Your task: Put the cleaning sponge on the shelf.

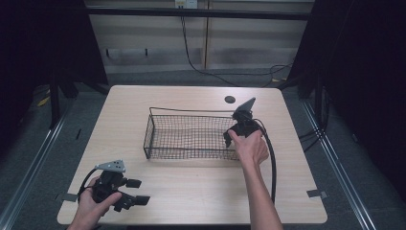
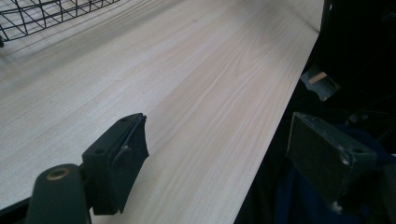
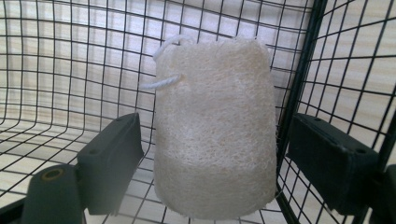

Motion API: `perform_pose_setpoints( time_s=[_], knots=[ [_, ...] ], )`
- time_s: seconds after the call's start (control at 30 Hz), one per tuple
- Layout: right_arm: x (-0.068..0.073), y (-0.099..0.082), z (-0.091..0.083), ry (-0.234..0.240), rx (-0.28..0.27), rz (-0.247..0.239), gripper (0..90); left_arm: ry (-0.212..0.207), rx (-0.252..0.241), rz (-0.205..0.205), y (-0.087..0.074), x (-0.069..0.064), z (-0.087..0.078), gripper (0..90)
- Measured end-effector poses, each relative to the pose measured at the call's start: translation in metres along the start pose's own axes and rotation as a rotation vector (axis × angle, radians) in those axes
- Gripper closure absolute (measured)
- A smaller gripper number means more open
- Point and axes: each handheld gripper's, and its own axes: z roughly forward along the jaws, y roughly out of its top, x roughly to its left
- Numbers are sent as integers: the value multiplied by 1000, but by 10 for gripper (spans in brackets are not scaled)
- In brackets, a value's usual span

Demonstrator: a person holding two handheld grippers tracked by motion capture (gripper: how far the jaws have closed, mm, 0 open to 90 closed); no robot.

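Observation:
A cream loofah sponge (image 3: 215,126) with a white cord loop stands upright in a corner of the black wire basket (image 3: 302,60). My right gripper (image 3: 215,140) is open, and the sponge sits between its jaws with a small gap on the right side. In the high view the right gripper (image 1: 229,138) reaches into the basket (image 1: 191,111) at its right end. My left gripper (image 1: 139,191) is open and empty at the table's front left corner. In the left gripper view the left gripper (image 2: 217,130) straddles the table's edge.
The basket stands mid-table on the light wood table (image 1: 191,187). A dark round hole (image 1: 230,99) lies behind the basket. The right gripper's cable (image 1: 273,163) loops over the table at the right. Part of the basket (image 2: 37,14) is far off in the left gripper view.

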Motion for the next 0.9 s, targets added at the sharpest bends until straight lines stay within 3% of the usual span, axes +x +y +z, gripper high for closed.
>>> perform_pose_setpoints(
  time_s=[0.23, 0.9],
  knots=[
    [-2, -4, -8, 18, -64, -11, 188, 0, 2, 0, 0, 0, 0, 197],
    [-10, -13, -22, 62, -106, -41, 184, 2, 2, -2, 0, 0, 0, 197]
  ],
)
